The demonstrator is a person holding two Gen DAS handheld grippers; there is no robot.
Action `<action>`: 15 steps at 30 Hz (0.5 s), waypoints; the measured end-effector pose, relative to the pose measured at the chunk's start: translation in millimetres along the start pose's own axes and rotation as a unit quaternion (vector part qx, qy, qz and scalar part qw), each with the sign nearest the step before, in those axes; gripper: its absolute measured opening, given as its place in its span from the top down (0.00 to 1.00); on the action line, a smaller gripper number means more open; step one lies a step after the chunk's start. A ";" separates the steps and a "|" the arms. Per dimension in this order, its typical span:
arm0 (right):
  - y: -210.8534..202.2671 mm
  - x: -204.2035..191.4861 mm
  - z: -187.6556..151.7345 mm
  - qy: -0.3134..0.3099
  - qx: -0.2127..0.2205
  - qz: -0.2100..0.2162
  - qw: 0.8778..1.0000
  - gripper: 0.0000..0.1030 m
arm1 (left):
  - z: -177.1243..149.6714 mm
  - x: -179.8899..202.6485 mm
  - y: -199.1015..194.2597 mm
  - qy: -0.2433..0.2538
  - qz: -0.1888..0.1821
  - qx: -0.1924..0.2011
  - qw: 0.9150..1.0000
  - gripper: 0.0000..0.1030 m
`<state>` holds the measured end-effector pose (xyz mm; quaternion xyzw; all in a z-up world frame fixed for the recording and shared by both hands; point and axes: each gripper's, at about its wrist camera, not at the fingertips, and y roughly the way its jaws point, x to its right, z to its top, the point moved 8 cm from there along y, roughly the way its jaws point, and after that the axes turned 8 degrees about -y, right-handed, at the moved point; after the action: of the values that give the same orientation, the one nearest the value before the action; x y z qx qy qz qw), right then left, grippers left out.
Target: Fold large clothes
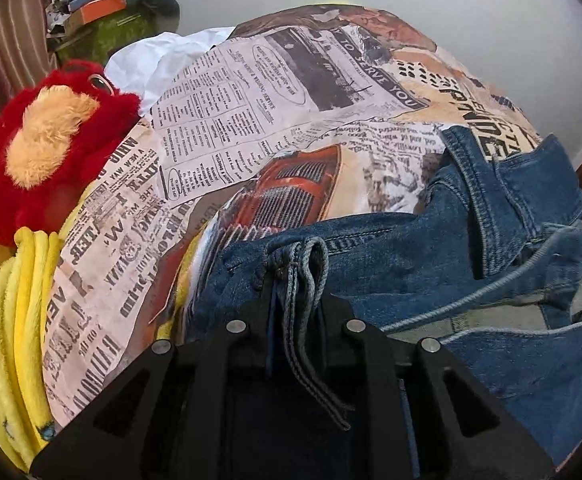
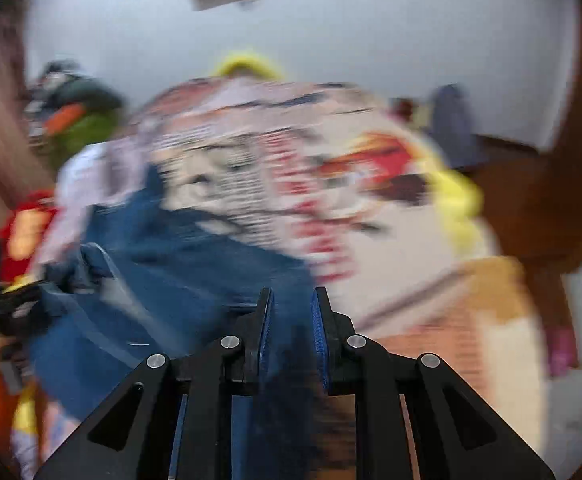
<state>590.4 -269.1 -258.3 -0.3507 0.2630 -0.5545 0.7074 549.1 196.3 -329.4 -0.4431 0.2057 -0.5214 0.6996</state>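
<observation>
Left view alone shows red plush toy (image 1: 47, 148) (right blurred)

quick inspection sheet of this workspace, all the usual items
surface: bed under a newspaper-print cover, rumpled.
job's things: blue jeans lying crumpled on the cover, not yet folded.
clutter: red plush toy and yellow plush at the cover's left edge; white cloth behind them.
grippers: left gripper nearly closed on a bunched fold of the jeans; right gripper nearly closed with denim between its fingers, its view motion-blurred.
cables: nothing seen.
surroundings: pale wall; striped curtain at left; orange box on a green heap in the far corner.
</observation>
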 end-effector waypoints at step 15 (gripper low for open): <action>-26.3 -37.9 -33.6 -0.018 -0.020 0.079 0.997 0.86 | 7.2 -13.3 -111.0 0.048 -0.009 0.058 0.997 0.10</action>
<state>539.8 -243.0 -258.9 -0.3526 0.2879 -0.4853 0.7465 488.8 204.3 -235.3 -0.3780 0.2046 -0.5592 0.7089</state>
